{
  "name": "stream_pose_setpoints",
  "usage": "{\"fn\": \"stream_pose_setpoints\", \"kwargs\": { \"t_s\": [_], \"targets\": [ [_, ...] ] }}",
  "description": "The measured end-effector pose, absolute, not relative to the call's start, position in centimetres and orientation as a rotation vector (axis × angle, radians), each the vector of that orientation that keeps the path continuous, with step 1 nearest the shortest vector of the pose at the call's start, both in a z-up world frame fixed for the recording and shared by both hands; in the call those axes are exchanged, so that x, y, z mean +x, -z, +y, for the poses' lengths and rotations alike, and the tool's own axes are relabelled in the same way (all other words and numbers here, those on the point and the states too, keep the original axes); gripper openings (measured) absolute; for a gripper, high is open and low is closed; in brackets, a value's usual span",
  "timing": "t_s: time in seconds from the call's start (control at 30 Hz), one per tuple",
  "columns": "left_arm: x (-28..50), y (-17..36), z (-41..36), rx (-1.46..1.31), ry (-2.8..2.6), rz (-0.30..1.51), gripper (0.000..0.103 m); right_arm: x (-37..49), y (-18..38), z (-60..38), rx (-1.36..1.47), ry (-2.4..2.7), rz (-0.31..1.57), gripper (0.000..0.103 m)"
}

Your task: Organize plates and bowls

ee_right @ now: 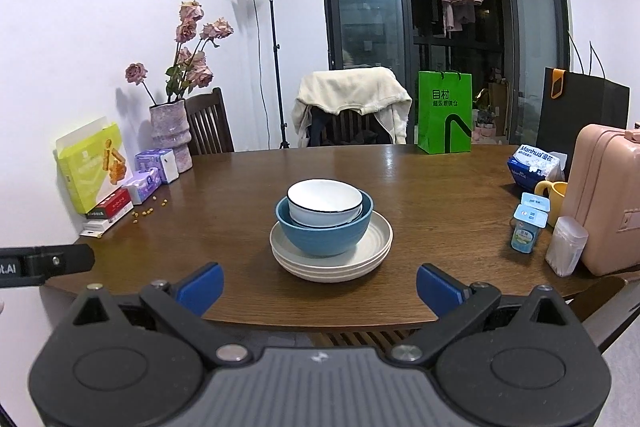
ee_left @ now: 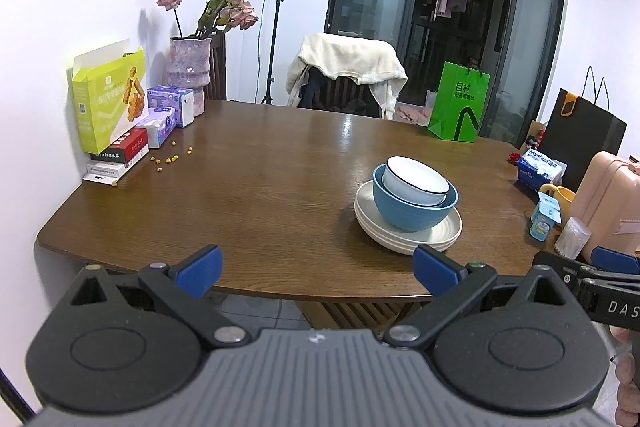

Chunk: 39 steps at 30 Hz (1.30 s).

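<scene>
While both pairs of fingers hang apart and empty, we see the stacked bowls (ee_right: pixel 326 217) dead ahead of our right gripper (ee_right: pixel 320 289), off to the right of the left gripper (ee_left: pixel 318 273).

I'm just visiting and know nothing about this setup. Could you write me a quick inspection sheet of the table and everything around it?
Surface: brown wooden table, glossy.
Job's things: white bowl nested in blue bowl, on stacked cream plates.
Clutter: boxes, vase of dried roses, scattered yellow bits, green bag, tissues, yellow mug, small bottles, pink suitcase.
Grippers: left gripper and right gripper open, empty, short of the stack.
Cables: lamp cord.
Surroundings: chair with draped garment, lamp stand, glass doors.
</scene>
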<state>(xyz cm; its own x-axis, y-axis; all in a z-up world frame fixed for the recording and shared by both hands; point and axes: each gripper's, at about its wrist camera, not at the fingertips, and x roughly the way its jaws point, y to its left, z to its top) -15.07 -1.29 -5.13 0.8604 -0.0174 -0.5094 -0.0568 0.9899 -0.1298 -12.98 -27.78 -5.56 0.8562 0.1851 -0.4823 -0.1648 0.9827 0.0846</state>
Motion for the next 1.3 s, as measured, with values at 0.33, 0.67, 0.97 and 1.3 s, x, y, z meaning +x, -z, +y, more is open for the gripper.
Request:
{"fn": "stream_pose_setpoints", "kwargs": {
  "t_s": [0.33, 0.67, 0.97, 1.3],
  "targets": [
    [-15.5, 5.1, -1.2, -0.142, -0.020, 0.532, 0.103, -13.1, 5.6, -27.8, 0.041, -0.185, 0.509, 0.103],
    [-15.9, 4.9, -1.2, -0.142, -0.019, 0.528, 0.103, -13.7, 5.5, -27.4, 0.042, -0.184, 0.505, 0.103],
    [-16.5, 4.2, -1.5, -0.136, -0.015, 0.516, 0.103, -13.8, 5.5, -27.4, 0.042, -0.185, 0.503, 0.103],
    [-16.6, 4.1, -1.7, -0.132, -0.013, 0.514, 0.103, -13.9, 5.3, -27.4, 0.043, -0.186, 0.501, 0.103]
  ]
}}
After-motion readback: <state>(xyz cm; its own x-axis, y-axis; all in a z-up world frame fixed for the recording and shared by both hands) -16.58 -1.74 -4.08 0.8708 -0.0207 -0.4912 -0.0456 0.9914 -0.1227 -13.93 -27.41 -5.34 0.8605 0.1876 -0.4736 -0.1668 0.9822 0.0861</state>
